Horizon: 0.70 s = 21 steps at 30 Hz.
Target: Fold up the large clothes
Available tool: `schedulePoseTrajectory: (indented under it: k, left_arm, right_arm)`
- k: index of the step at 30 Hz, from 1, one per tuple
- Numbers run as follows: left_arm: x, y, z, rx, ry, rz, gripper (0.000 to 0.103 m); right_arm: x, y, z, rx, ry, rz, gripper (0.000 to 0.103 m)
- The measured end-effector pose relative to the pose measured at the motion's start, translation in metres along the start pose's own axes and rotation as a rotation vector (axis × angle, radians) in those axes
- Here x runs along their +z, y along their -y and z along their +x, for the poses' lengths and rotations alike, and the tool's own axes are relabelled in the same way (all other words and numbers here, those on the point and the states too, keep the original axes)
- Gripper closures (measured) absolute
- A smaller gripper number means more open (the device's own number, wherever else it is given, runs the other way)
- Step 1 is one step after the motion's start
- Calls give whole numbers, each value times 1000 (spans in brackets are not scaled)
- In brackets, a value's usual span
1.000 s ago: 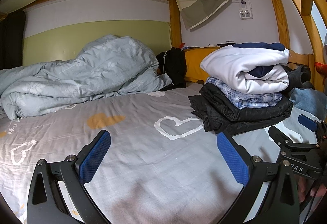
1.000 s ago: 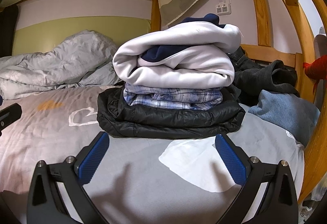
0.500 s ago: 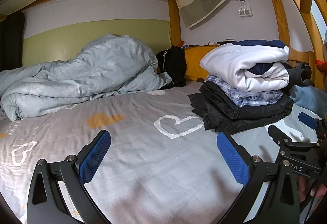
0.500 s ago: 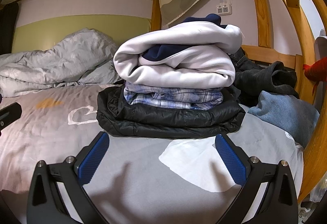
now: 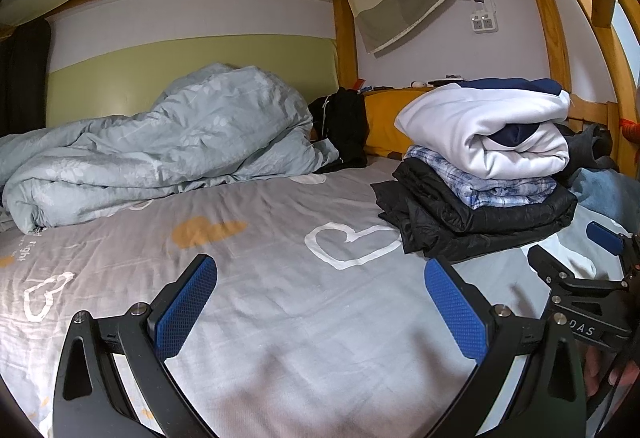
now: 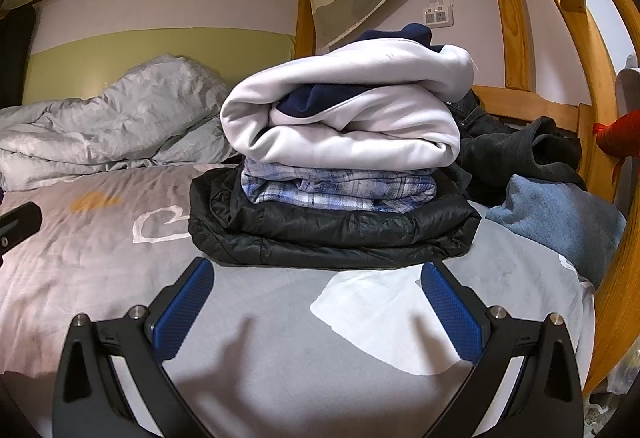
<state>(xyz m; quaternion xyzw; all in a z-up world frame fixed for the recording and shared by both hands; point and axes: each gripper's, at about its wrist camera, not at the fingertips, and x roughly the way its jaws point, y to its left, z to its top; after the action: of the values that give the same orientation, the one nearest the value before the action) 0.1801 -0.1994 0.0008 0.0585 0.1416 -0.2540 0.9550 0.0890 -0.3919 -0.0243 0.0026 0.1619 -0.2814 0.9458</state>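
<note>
Bed (image 5: 280,318): grey heart-print sheet. Crumpled quilt (image 5: 160,142) at far left. Folded clothes stack (image 6: 336,174) at right: white sweatshirt over plaid shirt over black jacket. Left tool (image 5: 320,306) spread, empty. Right tool (image 6: 316,302) spread, empty, near stack.

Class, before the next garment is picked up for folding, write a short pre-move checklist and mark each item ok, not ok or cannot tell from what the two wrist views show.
1. Left gripper open and holding nothing: ok.
2. Right gripper open and holding nothing: ok.
3. Folded stack sits level, white sweatshirt on plaid shirt on black jacket: ok.
4. Bare bedsheet in front of the left gripper for folding: ok.
5. Unfolded clothes within view, a dark garment and a blue denim piece right of the stack: ok.
6. Whether those two are tangled together: cannot tell.
</note>
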Motion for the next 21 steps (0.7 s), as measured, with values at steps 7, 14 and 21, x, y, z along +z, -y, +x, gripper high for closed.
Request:
schedulePoseTrajectory:
  k: [7, 14, 21]
  left_arm:
    - [-2, 1, 0, 4, -5, 8, 0]
    - [-2, 1, 0, 3, -6, 6, 0]
    - [-2, 1, 0, 3, -5, 10, 0]
  right_arm:
    - [0, 0, 0, 1, -1, 1, 0]
    - [0, 0, 0, 1, 1, 1, 0]
    - [0, 0, 0, 3, 1, 2, 0]
